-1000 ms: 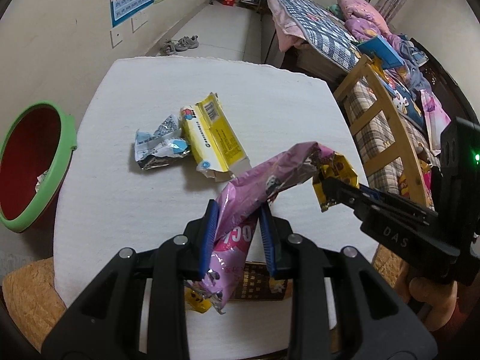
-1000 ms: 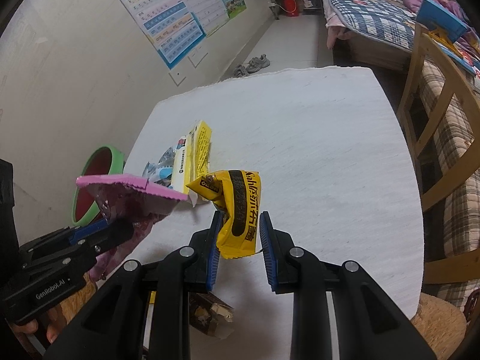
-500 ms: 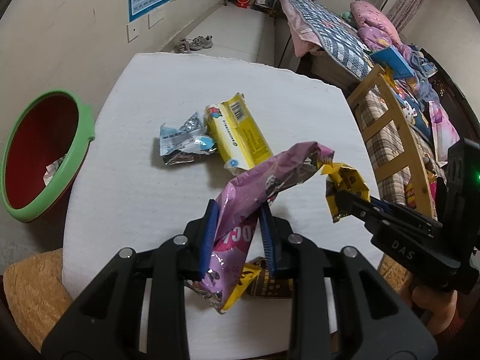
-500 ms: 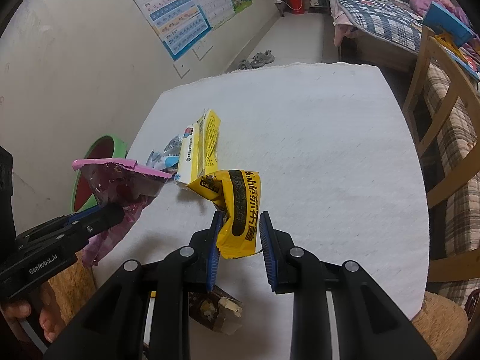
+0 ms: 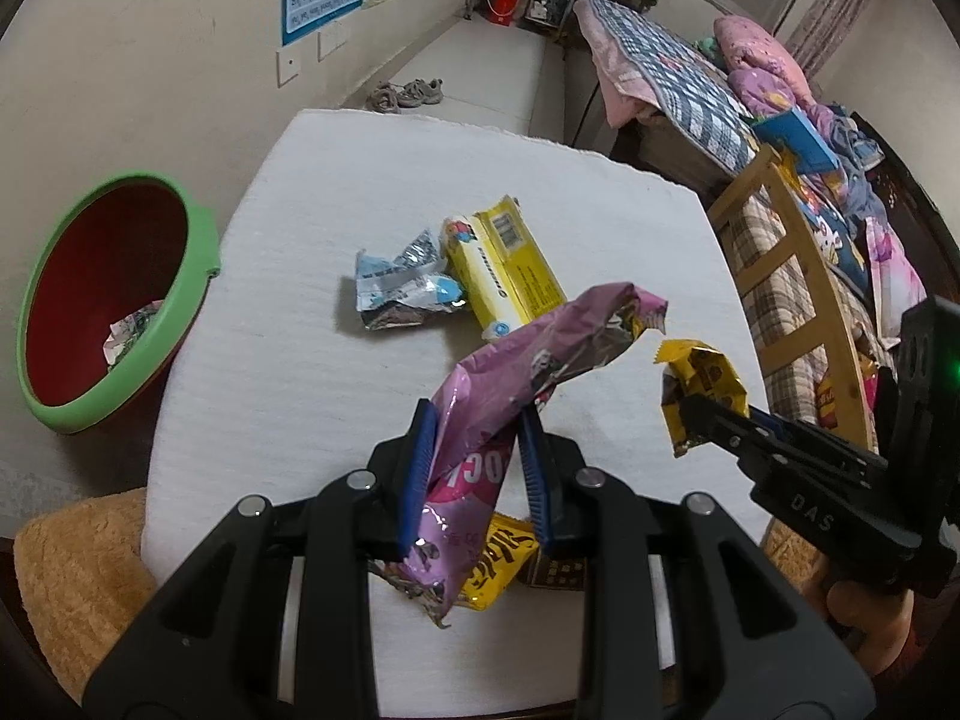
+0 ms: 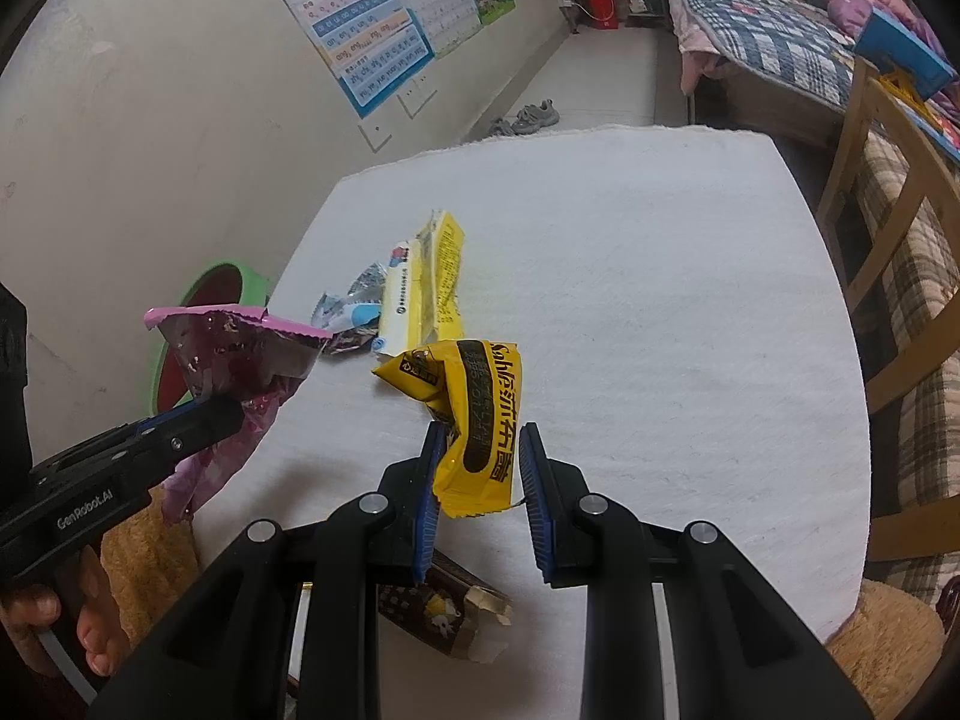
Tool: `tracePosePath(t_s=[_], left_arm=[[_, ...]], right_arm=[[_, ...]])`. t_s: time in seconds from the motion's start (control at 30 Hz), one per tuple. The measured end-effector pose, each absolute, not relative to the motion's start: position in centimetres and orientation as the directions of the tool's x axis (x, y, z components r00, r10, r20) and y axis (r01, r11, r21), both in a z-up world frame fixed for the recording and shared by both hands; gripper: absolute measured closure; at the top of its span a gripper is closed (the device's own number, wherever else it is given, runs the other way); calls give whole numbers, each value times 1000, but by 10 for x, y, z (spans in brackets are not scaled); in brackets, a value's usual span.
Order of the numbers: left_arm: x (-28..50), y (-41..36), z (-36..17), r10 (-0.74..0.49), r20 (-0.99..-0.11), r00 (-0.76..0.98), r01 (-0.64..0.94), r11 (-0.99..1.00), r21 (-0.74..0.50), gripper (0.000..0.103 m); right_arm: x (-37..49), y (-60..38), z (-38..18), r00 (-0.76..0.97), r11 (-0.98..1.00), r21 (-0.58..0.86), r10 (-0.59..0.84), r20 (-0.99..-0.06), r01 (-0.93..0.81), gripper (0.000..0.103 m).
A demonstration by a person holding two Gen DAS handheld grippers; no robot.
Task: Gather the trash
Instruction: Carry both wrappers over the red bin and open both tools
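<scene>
Hard to read on the far left: a crumpled scrap at the bottom of the green-rimmed red basin, standing on the floor beside the white table, too small to identify. Partly hidden under the grippers at the near table edge: a yellow wrapper and a torn brown carton, both cut off by black gripper frames. Only fingertips of the person's left hand visible on the handle, lower left in the right wrist view.

Left gripper clamped on the pink wrapper: blue ribbed pads pinching its lower half, crinkled glossy film rising above the jaws and bending to the right, torn mouth showing a silvery lining, ragged tail hanging below. Held clear of the tabletop.

Farther back, mid-table, lying flat: a crushed silver-blue foil packet touching the left side of a flattened yellow box with a barcode, cardboard creased, one end open.

Right gripper closed on the yellow packet: smooth film with black lettering, folded and twisted, lower end between the blue pads, upper end sticking out forward above the table. In the left wrist view, that same packet just right of the pink wrapper's tip, not touching.

Table covering pale, fine-ribbed, edge rough-cut.
</scene>
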State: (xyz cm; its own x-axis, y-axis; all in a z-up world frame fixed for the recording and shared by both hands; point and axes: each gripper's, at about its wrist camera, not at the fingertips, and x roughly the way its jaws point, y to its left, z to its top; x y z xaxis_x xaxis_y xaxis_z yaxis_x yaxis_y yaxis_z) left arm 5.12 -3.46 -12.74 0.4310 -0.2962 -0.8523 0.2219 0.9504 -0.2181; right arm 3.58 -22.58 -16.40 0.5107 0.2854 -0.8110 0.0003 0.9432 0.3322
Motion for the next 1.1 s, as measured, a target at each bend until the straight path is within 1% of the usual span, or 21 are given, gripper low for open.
tracePosePath(t_s=[0.2, 0.53, 1.1], left_arm=[[49, -18, -118, -264, -835, 483, 188, 963, -195, 76], [53, 24, -112, -200, -817, 540, 99, 980, -175, 76], [52, 118, -118, -122, -808, 576, -72, 977, -199, 76]], right_arm=[[32, -219, -152, 548, 948, 320, 273, -791, -11, 78], [45, -191, -144, 533, 951, 300, 289, -795, -69, 78], [71, -102, -133, 482, 934, 257, 348, -804, -247, 78]])
